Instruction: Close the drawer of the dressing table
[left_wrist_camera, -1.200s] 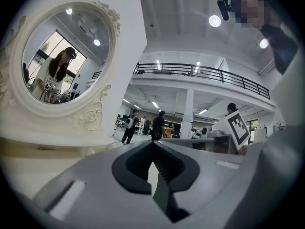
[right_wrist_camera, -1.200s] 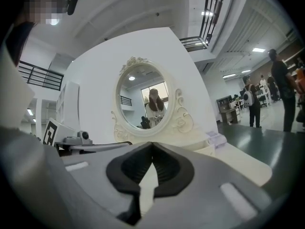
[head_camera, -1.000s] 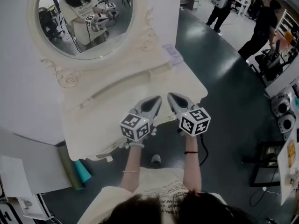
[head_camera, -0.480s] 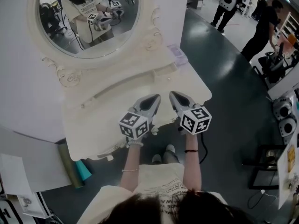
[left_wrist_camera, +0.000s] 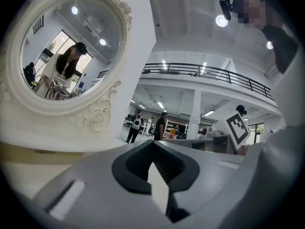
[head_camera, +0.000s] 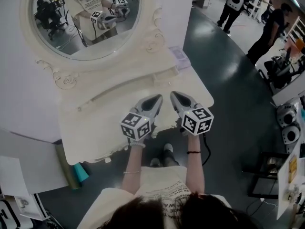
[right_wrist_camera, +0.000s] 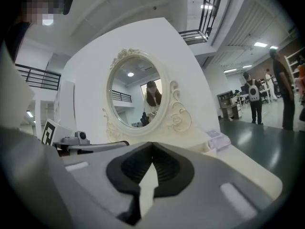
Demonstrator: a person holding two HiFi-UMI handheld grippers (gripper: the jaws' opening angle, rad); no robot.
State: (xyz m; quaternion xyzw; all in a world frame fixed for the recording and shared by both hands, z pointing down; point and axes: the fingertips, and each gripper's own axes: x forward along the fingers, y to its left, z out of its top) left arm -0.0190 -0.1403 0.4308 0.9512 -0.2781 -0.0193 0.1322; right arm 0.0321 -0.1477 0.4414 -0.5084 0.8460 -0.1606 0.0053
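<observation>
- The cream-white dressing table (head_camera: pixel 95 128) with carved scroll trim fills the middle of the head view. Its worktop is bare apart from a low raised ledge under the mirror.
- The oval mirror in a cream carved frame (head_camera: pixel 81 18) stands upright at the back of the worktop. It reflects the person holding both grippers out in front.
- Both forearms reach forward side by side from the bottom of the head view. The right wrist wears a dark band.
- The left gripper (head_camera: pixel 157 100) lies roughly level over the front of the worktop, close beside the other. In the left gripper view its jaws are pressed together at the tips, with nothing between them.
- The right gripper (head_camera: pixel 174 97) points towards the mirror, tipped slightly down. Its jaws are likewise closed tip to tip and empty.
- The drawer is in the table's front, but its face is hidden under the worktop edge and the grippers, so I cannot tell whether it sits flush.
- A small pale lilac box (right_wrist_camera: pixel 218 140) rests on the ledge, right of the mirror. Its contents cannot be seen.
</observation>
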